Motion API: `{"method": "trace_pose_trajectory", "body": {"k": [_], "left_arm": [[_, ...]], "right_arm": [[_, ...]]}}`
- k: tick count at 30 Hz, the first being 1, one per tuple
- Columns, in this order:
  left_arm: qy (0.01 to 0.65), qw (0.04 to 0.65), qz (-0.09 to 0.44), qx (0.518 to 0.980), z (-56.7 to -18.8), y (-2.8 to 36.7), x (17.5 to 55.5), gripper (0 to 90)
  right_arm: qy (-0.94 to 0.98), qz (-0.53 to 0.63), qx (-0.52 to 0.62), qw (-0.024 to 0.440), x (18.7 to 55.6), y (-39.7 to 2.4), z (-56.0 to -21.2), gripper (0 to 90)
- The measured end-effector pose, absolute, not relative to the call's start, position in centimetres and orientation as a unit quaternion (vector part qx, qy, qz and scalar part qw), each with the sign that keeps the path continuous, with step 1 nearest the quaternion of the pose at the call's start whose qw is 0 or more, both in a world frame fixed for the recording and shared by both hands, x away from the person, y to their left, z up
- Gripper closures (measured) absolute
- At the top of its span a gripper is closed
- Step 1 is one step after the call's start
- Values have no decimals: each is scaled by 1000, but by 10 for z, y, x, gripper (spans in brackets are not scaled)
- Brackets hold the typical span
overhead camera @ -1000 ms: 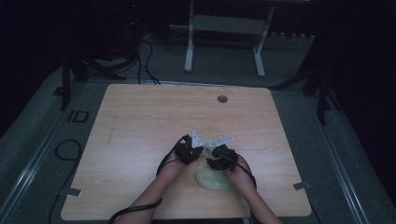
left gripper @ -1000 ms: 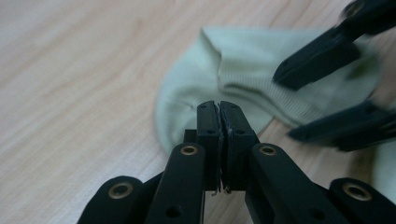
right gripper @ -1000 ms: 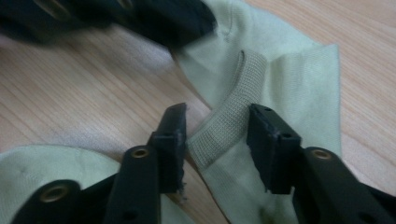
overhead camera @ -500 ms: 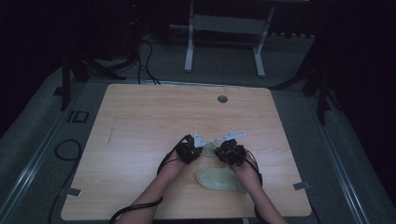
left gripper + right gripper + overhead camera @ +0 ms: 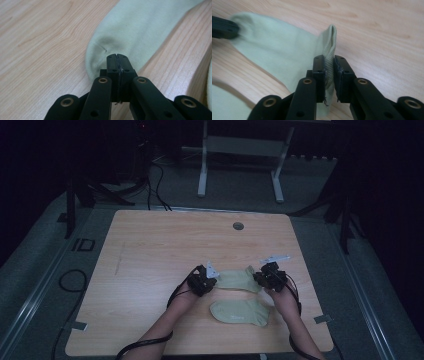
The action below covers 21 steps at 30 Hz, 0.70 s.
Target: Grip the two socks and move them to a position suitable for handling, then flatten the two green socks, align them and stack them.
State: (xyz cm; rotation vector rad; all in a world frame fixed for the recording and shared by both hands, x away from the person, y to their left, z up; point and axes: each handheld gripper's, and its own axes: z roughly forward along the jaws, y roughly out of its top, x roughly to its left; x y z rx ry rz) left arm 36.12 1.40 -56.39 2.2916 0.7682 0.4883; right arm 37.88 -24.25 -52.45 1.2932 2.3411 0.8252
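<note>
While both claws grip it: the upper sock (image 5: 239, 280) lies stretched flat between them, near the desk's front edge, right of the middle.
Left claw (image 5: 212, 276): jaws pressed together on the sock's rounded toe end, seen close in the left gripper view (image 5: 117, 58).
Right claw (image 5: 258, 276): jaws have just been closing and now pinch the ribbed cuff, which stands up between the pads in the right gripper view (image 5: 329, 67).
Second sock (image 5: 240, 312): lies flat and untouched, just in front of the first, closer to the front edge of the desk (image 5: 150, 250).
Done so far, as I judge it: the first sock is pulled out straight and laid apart from its mate.
Left to do, I would guess: bring the held sock over the other one to pair them, or fold it; neither has begun.
</note>
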Motion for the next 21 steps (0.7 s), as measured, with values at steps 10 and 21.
{"method": "trace_pose_trajectory", "body": {"k": [10, 21], "left_arm": [[286, 342, 167, 879, -550, 15, 356, 557], [283, 331, 132, 890, -538, 31, 310, 383]], "right_arm": [[823, 281, 464, 169, 376, -255, -530, 545], [837, 303, 427, 159, 333, -259, -524, 513]]}}
